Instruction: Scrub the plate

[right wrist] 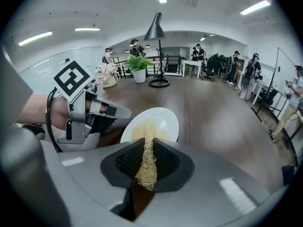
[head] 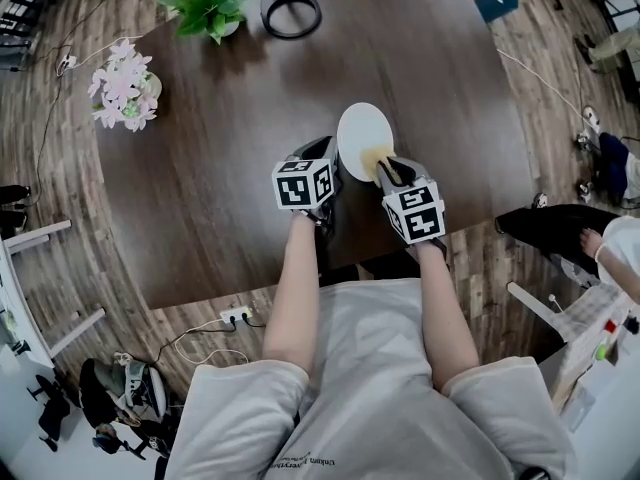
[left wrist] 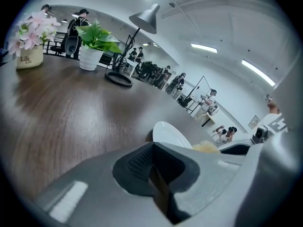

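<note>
A white plate (head: 362, 130) lies flat on the dark wooden table (head: 220, 198), close to its front edge. A yellow fibrous scrubber (head: 378, 158) rests on the plate's near part. My right gripper (head: 393, 168) is shut on it. In the right gripper view the scrubber (right wrist: 148, 138) runs from between the pads onto the plate (right wrist: 166, 118). My left gripper (head: 328, 158) sits at the plate's left rim, jaws shut with nothing seen between them. Its tip (right wrist: 124, 113) is next to the rim; contact is unclear. From the left gripper (left wrist: 154, 151) the plate (left wrist: 169, 135) shows just beyond, to the right.
At the table's far side stand a pot of pink flowers (head: 124, 96), a green potted plant (head: 208, 6) and a black lamp base (head: 290, 12). Another person's hand (head: 592, 240) and dark bags are off the table to the right.
</note>
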The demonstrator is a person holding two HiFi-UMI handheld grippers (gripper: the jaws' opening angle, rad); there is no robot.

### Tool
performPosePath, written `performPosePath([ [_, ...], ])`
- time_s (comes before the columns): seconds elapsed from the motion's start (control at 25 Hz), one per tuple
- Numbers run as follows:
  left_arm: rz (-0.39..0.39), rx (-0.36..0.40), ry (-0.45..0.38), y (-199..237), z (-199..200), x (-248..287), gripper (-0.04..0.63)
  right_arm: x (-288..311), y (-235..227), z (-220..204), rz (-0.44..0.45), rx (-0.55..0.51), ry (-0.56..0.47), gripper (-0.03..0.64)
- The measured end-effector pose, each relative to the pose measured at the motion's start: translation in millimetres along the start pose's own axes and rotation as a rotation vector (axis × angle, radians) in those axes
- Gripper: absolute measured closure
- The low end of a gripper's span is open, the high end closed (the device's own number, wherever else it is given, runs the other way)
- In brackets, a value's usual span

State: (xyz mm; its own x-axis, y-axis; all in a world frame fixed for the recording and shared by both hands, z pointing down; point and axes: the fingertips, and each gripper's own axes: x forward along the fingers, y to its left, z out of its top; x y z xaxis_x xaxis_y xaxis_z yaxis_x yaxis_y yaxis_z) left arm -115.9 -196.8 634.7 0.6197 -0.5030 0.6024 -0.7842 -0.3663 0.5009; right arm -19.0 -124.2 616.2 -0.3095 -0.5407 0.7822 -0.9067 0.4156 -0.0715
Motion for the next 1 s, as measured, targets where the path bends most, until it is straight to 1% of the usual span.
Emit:
performPosePath([
  [0.08, 0.016, -0.038, -0.041, 5, 2, -4, 0.595, -7, -2, -6, 0.013, -0.001, 0.001, 0.546],
  [0.12, 0.05, -0.064, -0.074, 11, 4, -9, 0.595, -11, -3, -9, 0.018, -0.002, 0.0, 0.546],
  [0.2, 0.175, -0.106, -0.149, 23, 7, -29, 0.594, -20, -6, -13, 0.024, 0.006, -0.01, 0.546],
  [0.24, 0.226, -0.112, -0.18, 23, 8, -42, 0.595, -25, -7, -14, 0.027, 0.013, -0.021, 0.546],
  [0.28, 0.251, -0.109, -0.199, 16, 6, -53, 0.595, -31, -9, -15, 0.031, 0.023, -0.033, 0.546],
  [0.32, 0.256, -0.099, -0.203, 6, 3, -61, 0.595, -35, -12, -18, 0.034, 0.033, -0.044, 0.546],
  [0.48, 0.253, -0.03, -0.167, -44, -24, -75, 0.595, -56, -21, -26, 0.035, 0.076, -0.086, 0.546],
  [0.64, 0.258, -0.012, -0.179, -83, -38, -92, 0.595, -76, -16, -26, 0.056, 0.083, -0.144, 0.546],
  [0.76, 0.243, 0.052, -0.181, -112, -44, -102, 0.594, -90, -13, -34, 0.072, 0.106, -0.18, 0.546],
  [0.84, 0.248, 0.09, -0.194, -123, -43, -108, 0.594, -96, -15, -37, 0.077, 0.119, -0.204, 0.546],
  [1.0, 0.267, 0.15, -0.211, -127, -37, -111, 0.594, -98, -25, -34, 0.089, 0.133, -0.241, 0.546],
])
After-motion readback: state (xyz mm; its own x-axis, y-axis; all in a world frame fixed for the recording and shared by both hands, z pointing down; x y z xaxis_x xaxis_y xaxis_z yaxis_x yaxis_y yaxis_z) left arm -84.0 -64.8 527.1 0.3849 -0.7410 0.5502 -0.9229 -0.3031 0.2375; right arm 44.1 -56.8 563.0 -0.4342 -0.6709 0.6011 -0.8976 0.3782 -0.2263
